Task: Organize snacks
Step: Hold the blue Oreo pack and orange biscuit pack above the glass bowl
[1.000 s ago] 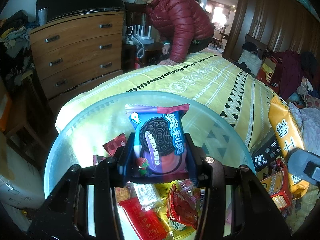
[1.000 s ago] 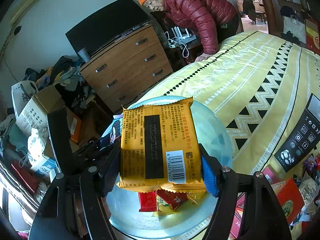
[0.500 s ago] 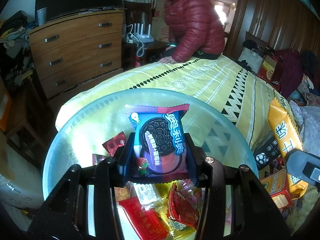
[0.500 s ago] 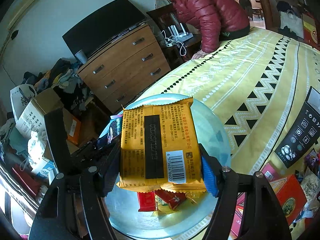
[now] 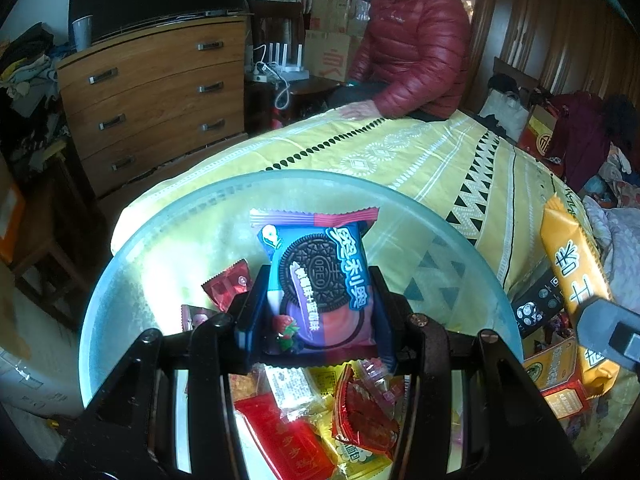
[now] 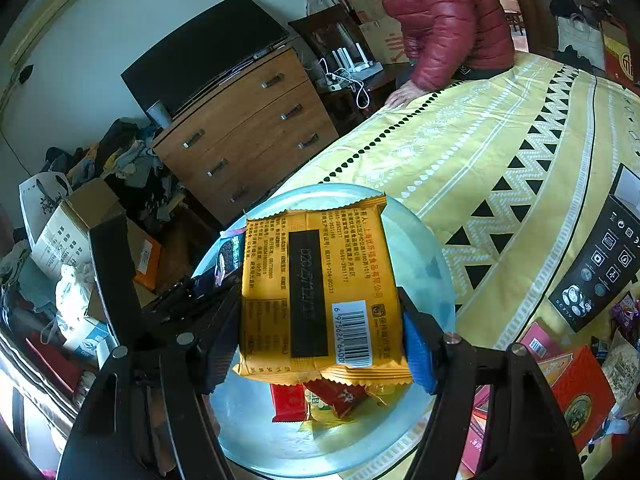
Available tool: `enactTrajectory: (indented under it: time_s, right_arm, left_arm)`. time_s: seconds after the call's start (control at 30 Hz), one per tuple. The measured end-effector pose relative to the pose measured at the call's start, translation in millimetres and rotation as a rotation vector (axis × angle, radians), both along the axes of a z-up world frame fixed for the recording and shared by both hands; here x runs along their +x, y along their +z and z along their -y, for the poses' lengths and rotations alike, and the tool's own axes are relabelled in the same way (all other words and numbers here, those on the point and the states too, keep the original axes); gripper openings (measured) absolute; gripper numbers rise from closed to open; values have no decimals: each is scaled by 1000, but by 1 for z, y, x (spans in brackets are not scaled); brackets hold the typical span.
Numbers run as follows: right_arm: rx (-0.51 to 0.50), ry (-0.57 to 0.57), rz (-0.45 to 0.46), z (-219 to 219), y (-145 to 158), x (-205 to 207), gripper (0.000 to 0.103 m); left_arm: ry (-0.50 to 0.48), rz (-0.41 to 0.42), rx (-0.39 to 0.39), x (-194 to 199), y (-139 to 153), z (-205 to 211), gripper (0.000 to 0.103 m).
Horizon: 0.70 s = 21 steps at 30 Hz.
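Two packets hung gripped above the round frosted-glass plate at frame centre: left tongs clenched the blue Oreo packet; right tongs clasped the orange snack packet; neither had shifted, so no drop had begun.

Hidden: we lose the glass plate's middle behind the orange packet | Cut off: red wrapper at bottom edge | Unreadable: the packet's small print
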State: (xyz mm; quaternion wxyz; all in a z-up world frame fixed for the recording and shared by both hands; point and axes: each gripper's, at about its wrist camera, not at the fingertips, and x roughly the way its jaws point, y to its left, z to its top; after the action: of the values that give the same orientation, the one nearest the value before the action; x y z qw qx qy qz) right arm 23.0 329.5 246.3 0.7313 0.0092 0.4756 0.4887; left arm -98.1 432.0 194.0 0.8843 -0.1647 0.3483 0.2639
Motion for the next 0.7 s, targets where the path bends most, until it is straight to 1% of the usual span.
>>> enactTrajectory:
  time_s: [0.47, 0.7]
  right_arm:
    - [-2, 1, -6, -3, -1, -1, 74]
    - [-1, 7, -18, -5, -5, -3, 75]
  left_arm:
    - [16, -8, -1, -1, 0, -2, 46]
    - [39, -27, 1, -2, -2, -5, 46]
